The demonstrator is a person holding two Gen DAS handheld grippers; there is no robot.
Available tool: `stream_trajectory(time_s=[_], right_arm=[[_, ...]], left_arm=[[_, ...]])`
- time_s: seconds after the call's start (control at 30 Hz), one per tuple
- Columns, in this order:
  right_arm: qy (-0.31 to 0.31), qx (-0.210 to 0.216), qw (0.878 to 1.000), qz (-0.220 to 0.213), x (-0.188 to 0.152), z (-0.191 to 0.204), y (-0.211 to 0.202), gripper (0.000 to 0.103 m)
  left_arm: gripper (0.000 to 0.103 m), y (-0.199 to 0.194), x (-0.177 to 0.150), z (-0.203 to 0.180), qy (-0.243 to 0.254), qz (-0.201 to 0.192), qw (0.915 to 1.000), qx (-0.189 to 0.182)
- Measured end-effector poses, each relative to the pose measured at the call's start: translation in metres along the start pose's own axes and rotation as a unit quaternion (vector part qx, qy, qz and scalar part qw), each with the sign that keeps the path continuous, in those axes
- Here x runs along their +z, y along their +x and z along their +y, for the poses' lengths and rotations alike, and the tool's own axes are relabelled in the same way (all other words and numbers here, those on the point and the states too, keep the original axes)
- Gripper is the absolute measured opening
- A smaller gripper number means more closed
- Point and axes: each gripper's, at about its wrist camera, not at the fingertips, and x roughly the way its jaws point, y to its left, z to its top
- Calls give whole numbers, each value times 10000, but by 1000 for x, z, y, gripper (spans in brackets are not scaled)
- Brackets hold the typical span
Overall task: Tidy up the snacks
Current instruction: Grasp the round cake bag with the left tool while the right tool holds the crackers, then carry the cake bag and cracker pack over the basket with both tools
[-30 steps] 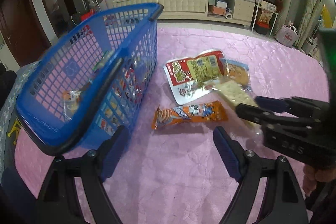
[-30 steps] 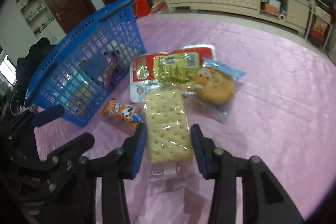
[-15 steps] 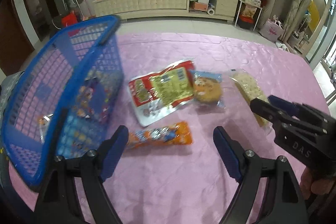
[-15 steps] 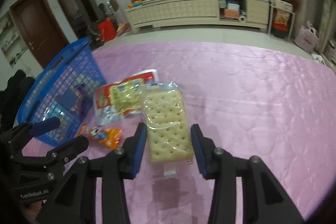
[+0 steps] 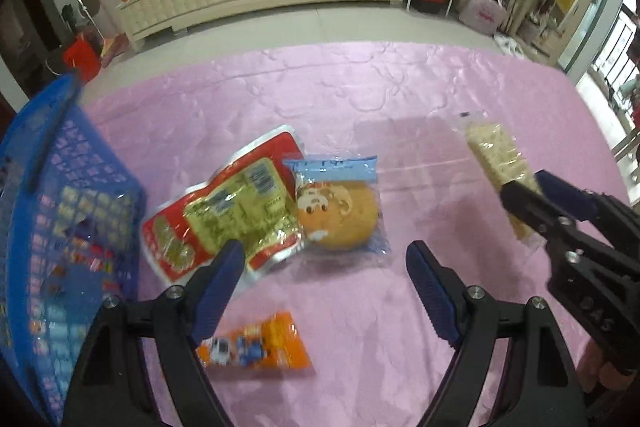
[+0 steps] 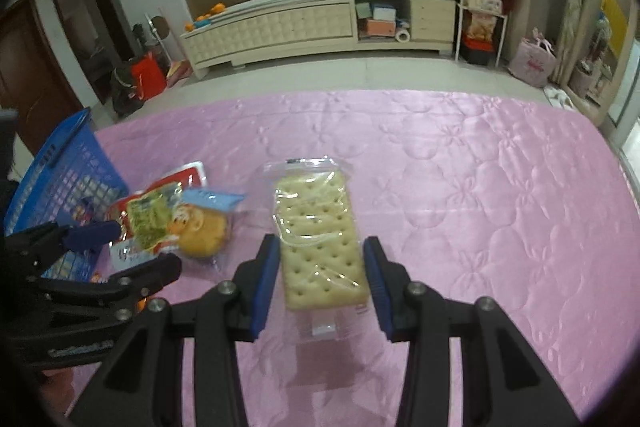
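Note:
My right gripper (image 6: 322, 259) is shut on a clear-wrapped cracker pack (image 6: 320, 239) and holds it above the pink cloth; the pack also shows in the left wrist view (image 5: 498, 163). My left gripper (image 5: 326, 275) is open and empty above the snacks. Below it lie a red-and-yellow pouch (image 5: 224, 211), a round cake in a blue-topped wrapper (image 5: 340, 211) and an orange snack bar (image 5: 256, 345). A blue mesh basket (image 5: 52, 227) with several snacks inside stands at the left.
The pink quilted cloth (image 6: 480, 207) covers the whole table. Its far edge runs in front of a tiled floor and a long white cabinet (image 6: 304, 23). The basket shows at the left of the right wrist view (image 6: 60, 171).
My right gripper has carried the cracker pack up and to the right, away from the other snacks. My left gripper has swung right, so the basket now sits at the left edge.

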Motion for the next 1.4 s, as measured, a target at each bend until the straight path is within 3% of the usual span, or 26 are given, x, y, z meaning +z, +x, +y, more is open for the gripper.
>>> stream_trajectory(time_s=[0.27,0.47,0.5,0.53,0.6,0.73,0.9,1.03,1.17,1.4], right_arm=[[-240,-328,9992,40,4,2,21,47],[-182,-320,9993,64,2,-1,19,47],[-180,-306,9993,94,2,0,20,47],[-196,-289,9993,133,2,0,21,47],[-265,-324,9990,169,1,1,23,47],[-311,-310,9989,179,2,6,22,47],[-410,-237,9989,47,3,11,9,47],[-325,-124,9994,-32,-2,18,-6,47],[-374,-313,9988,-2,-8,30,-18,47],[-239,-185,9995,-111,-10,50,-61,47]], left_arm=[[81,41,24,-8,-22,294,9994,-198],[81,60,34,-17,124,328,9994,20],[77,59,35,-18,169,305,9994,83],[64,58,33,-19,200,228,9995,63],[52,55,32,-20,166,227,9996,-71],[52,52,26,-16,238,266,9993,-125],[51,30,17,4,-110,212,9995,-206],[51,-8,8,11,5,-150,9996,-252],[51,-31,-2,22,10,-281,9991,-332],[51,-70,-24,37,41,-536,9971,-536]])
